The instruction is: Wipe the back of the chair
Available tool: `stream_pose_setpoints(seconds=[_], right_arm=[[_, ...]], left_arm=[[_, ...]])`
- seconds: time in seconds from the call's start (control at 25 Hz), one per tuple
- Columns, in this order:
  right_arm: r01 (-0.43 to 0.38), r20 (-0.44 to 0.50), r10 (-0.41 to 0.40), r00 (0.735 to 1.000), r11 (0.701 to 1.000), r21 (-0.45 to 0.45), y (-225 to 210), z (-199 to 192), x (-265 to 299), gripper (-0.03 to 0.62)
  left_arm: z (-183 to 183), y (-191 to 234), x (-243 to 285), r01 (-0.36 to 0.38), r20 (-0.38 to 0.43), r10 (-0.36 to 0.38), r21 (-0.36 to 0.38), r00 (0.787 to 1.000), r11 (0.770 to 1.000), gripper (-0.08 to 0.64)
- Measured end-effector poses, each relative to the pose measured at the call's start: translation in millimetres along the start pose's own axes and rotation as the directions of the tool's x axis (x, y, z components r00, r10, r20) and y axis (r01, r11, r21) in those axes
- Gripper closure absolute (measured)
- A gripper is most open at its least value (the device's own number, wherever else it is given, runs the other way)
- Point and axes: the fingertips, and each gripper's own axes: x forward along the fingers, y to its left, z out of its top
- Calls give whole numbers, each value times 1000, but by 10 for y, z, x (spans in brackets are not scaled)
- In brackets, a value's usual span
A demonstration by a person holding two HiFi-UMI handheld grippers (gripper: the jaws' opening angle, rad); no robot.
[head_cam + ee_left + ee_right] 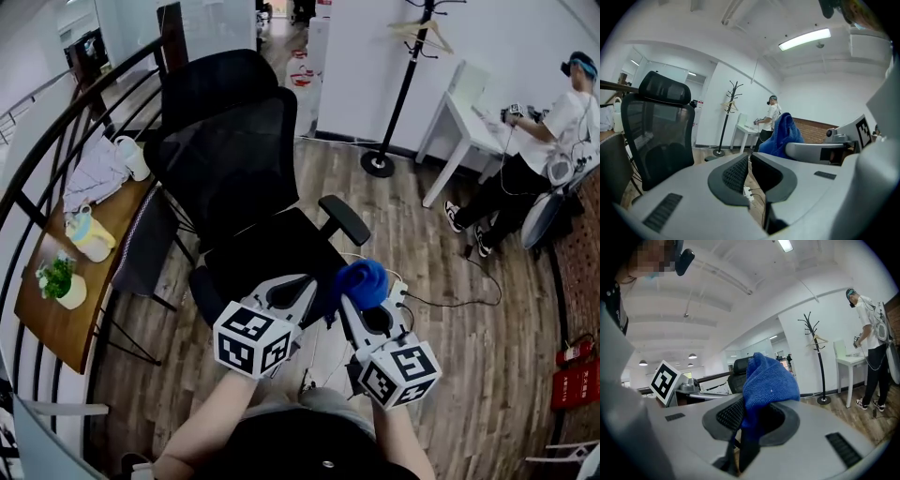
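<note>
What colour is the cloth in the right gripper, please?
Blue cloth, clearest in the right gripper view.

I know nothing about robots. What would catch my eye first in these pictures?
A bright blue cloth stands out low in the head view, clamped in the right gripper. Beside it, the left gripper is shut on nothing. Just ahead of them a big black mesh office chair fills the middle of the wooden floor. At far right another person works at a white table.
</note>
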Motion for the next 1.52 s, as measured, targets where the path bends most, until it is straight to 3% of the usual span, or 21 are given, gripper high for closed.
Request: stream_pose_setpoints(seconds=[0.2, 0.56, 1.08, 1.32, 1.52], right_arm=[[-86, -16, 86, 996, 996, -23, -327, 152, 228, 503], [-166, -45, 166, 985, 986, 2, -601, 165, 589, 503], [-333, -89, 330, 940, 943, -19, -499, 400, 1677, 503], [-382, -103, 375, 921, 923, -53, -302, 573, 2280, 503], [-402, -103, 395, 913, 914, -57, -180, 644, 2681, 503]], left_arm=[[120, 143, 370, -73, 19, 74, -35, 997, 997, 525], [187, 414, 576, -168, 22, 170, -73, 985, 983, 526], [530, 1312, 679, -292, 40, 298, -124, 954, 948, 525], [802, 1924, 591, -333, 77, 347, -149, 935, 931, 525], [965, 2295, 571, -344, 80, 356, -131, 931, 930, 525]])
